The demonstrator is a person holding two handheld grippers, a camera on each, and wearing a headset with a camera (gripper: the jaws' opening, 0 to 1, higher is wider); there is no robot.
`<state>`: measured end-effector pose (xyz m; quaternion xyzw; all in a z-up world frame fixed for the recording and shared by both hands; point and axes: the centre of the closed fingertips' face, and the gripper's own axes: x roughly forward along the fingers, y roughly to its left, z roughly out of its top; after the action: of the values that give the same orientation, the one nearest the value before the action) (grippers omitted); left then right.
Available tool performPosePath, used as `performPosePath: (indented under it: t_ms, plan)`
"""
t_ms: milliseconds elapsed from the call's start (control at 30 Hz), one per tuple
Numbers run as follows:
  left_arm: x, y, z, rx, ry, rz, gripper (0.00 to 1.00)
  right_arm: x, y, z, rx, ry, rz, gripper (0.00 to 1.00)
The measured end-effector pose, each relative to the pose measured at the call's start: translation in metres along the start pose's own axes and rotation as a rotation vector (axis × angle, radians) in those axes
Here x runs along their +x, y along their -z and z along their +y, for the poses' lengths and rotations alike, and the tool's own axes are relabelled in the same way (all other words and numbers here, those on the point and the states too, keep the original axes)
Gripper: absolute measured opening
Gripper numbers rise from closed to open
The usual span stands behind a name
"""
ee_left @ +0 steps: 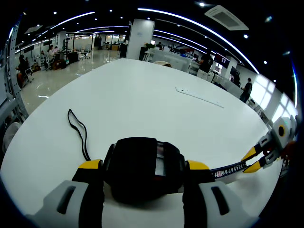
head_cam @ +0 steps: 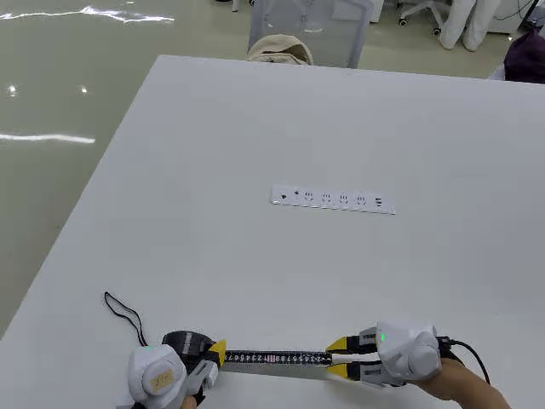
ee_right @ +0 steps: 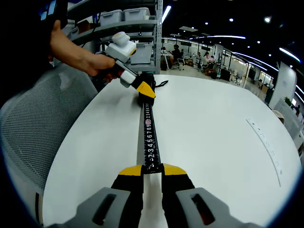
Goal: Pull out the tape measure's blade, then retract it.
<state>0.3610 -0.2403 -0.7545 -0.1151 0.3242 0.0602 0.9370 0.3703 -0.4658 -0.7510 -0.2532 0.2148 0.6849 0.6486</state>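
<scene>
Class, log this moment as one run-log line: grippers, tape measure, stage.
left gripper: shut on tape measure case | right gripper: shut on blade end | blade: out, lying along table | stage: not retracted

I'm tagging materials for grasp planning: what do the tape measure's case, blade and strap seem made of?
Case: matte black, rounded moulded shell, probably plastic or rubber-coated.
Blade: thin strip held straight, with printed numerals, likely painted steel, though that is unconfirmed.
Strap: thin black cord lying in a limp loop, probably woven fabric.
</scene>
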Motion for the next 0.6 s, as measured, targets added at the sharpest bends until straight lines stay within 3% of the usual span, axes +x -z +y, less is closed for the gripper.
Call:
performPosePath:
  t_ms: [600]
  plan:
    - [0.0009, 0.0009, 0.0002, 0.001, 0.005, 0.001, 0.64, 0.0058, -0.0030, 0.0009, 0.000, -0.009, -0.004, 0.12]
